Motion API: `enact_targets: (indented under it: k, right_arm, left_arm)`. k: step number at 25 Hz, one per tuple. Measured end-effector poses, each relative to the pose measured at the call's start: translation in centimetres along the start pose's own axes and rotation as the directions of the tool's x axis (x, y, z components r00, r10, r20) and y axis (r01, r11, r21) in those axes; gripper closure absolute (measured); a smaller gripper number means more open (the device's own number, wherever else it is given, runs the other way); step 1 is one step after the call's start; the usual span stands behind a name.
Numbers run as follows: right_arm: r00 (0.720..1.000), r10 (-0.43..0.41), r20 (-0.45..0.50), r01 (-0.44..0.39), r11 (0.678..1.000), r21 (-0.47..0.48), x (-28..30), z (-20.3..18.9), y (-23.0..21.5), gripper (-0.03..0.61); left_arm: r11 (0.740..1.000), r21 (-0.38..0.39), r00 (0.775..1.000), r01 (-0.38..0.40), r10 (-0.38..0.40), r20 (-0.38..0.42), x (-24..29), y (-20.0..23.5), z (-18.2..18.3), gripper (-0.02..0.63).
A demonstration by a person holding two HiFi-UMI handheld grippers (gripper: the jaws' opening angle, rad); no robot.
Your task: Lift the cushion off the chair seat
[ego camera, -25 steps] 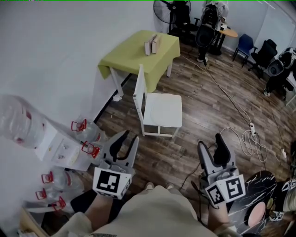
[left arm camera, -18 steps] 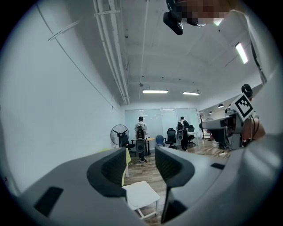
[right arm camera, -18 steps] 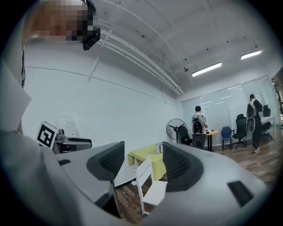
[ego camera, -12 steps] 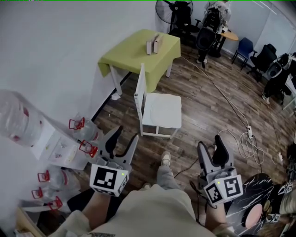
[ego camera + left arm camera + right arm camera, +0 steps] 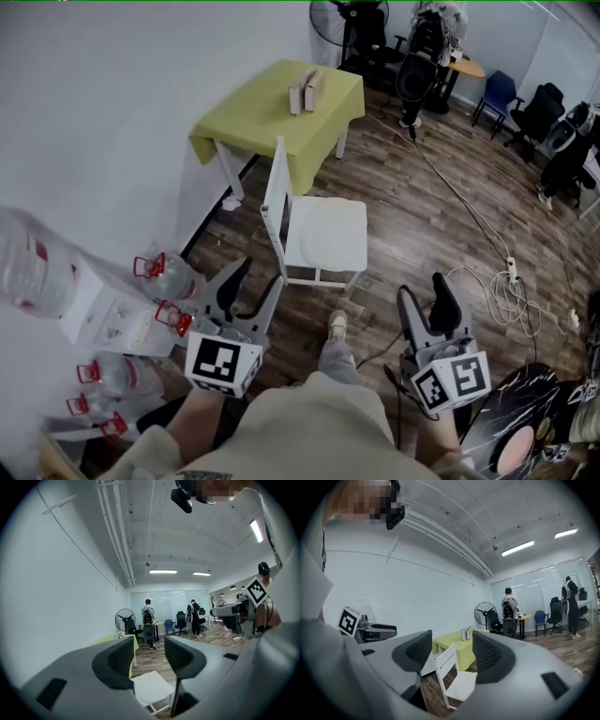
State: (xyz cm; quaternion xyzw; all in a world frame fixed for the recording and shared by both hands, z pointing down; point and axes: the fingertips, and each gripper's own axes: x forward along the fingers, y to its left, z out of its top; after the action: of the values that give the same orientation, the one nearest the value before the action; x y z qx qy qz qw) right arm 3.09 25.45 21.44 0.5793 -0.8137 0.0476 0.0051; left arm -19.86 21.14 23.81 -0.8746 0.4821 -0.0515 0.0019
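Farthest to the left of the left claw (image 5: pixel 255 277), clear water bottles (image 5: pixel 159 274) with red handles are seen on the floor by the white wall. The left claw is held level with its jaws apart, and nothing is gripped between them. In the left gripper view the chair seat is seen through the gap, far off.

Ahead of this claw and a little to its right, a white chair (image 5: pixel 274 192) is stood on the wooden floor (image 5: pixel 422 216), with its backrest on the side nearer the wall. The cushion (image 5: pixel 326 234), white and flat, is laid on the chair seat, well apart from both claws and touched by neither. Beyond the chair, a table (image 5: pixel 253 112) covered in a yellow-green cloth is placed by the wall, and two small boxes (image 5: pixel 305 92) are stood upright on it.

The right claw (image 5: pixel 424 289) is held level as well, with its jaws spread wide and empty. The chair and cushion are seen ahead of it and to its left. To the right of the right claw, a white cable (image 5: pixel 502 281) is coiled on the floor.
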Motion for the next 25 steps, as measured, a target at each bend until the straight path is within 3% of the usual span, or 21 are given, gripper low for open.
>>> enact_targets:
  k: [19, 25]
  right_arm:
    - [0.990, 0.028, -0.139, -0.011, 0.993, 0.119, 18.1, -3.7, -20.3, 0.310]
    - [0.983, 0.066, -0.169, -0.042, 0.988, 0.146, 23.4, -5.2, -25.8, 0.310]
  left_arm:
    - [1.000, 0.018, 0.986, -0.001, 0.004, -0.167, 25.9, 1.0, -0.5, 0.413]
    - [0.997, 0.033, 0.965, -0.074, 0.080, -0.250, 33.4, 2.3, -3.7, 0.393]
